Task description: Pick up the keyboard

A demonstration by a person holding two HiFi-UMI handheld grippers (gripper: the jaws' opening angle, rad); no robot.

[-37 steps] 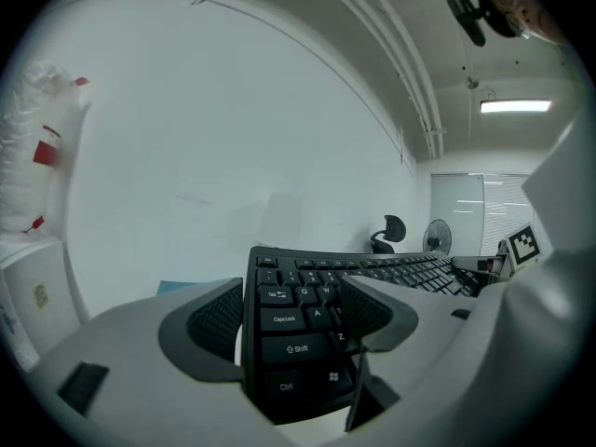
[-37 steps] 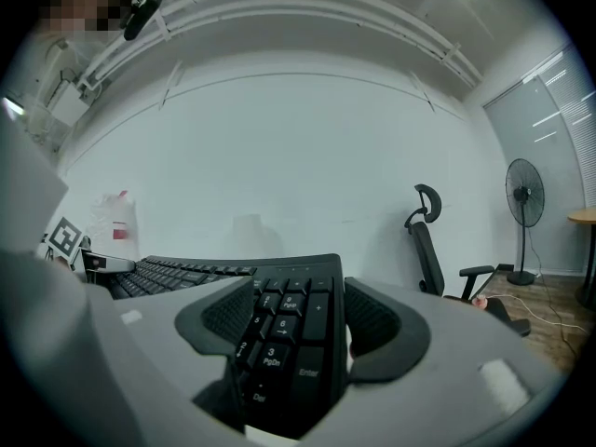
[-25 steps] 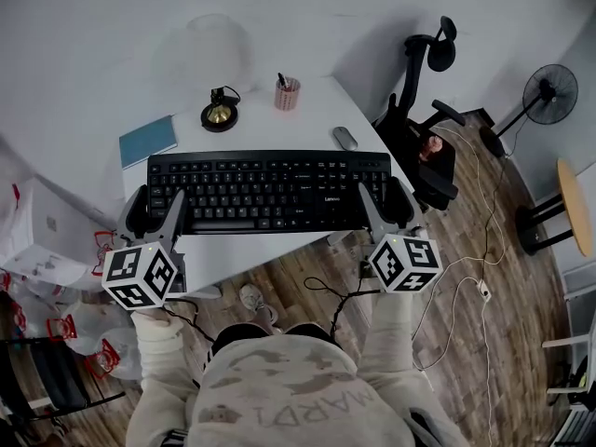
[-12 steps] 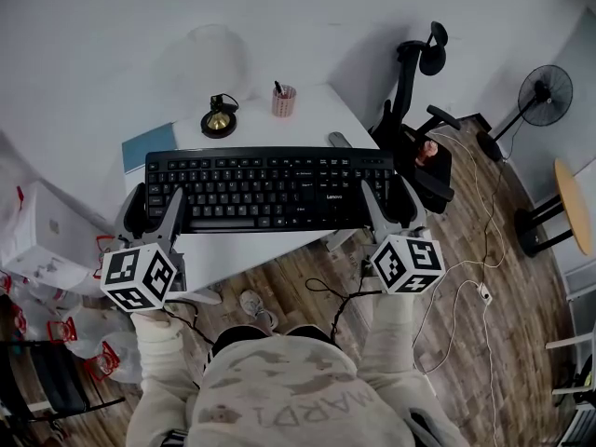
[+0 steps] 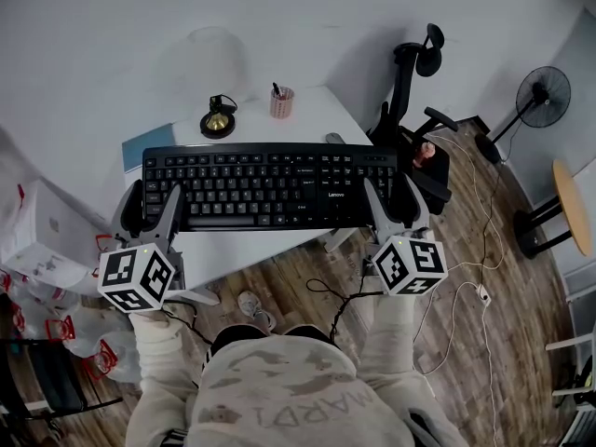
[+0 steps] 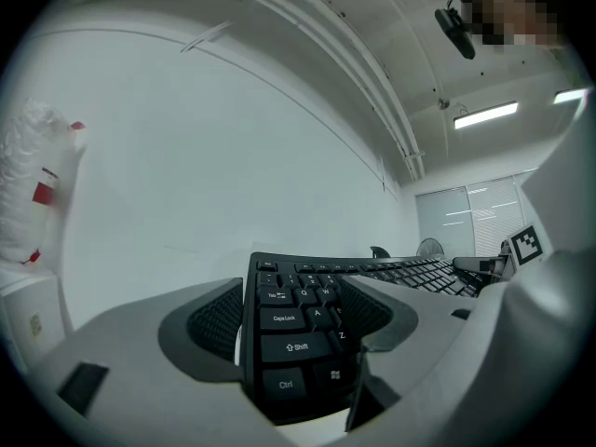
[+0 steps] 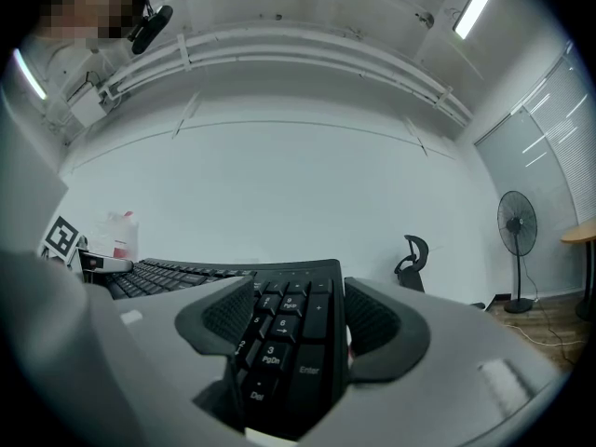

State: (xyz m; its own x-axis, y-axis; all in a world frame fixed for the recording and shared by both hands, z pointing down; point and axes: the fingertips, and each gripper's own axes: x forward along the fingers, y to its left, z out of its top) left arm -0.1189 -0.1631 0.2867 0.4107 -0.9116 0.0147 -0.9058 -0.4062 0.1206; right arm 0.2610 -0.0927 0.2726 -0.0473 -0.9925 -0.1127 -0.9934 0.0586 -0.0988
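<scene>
Now black full-size plastic keyboard [image 5: 270, 186] spans between both tools: left gripper [image 5: 152, 205] clamps its Shift-key end, right gripper [image 5: 398, 203] its numpad end. Raise both evenly, level, grip firm.

Small office. White desk [image 5: 240, 248] with pen cup [image 5: 280, 101] near its far edge, swivel chair [image 5: 415, 74] just right of the desk, pedestal fan [image 5: 546, 96] beyond that. Ceiling strip lights [image 7: 479, 4]

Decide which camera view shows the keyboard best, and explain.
The head view: the keyboard shows whole, end to end. The left gripper view shows only its Shift-key end, the right gripper view only its number pad.
</scene>
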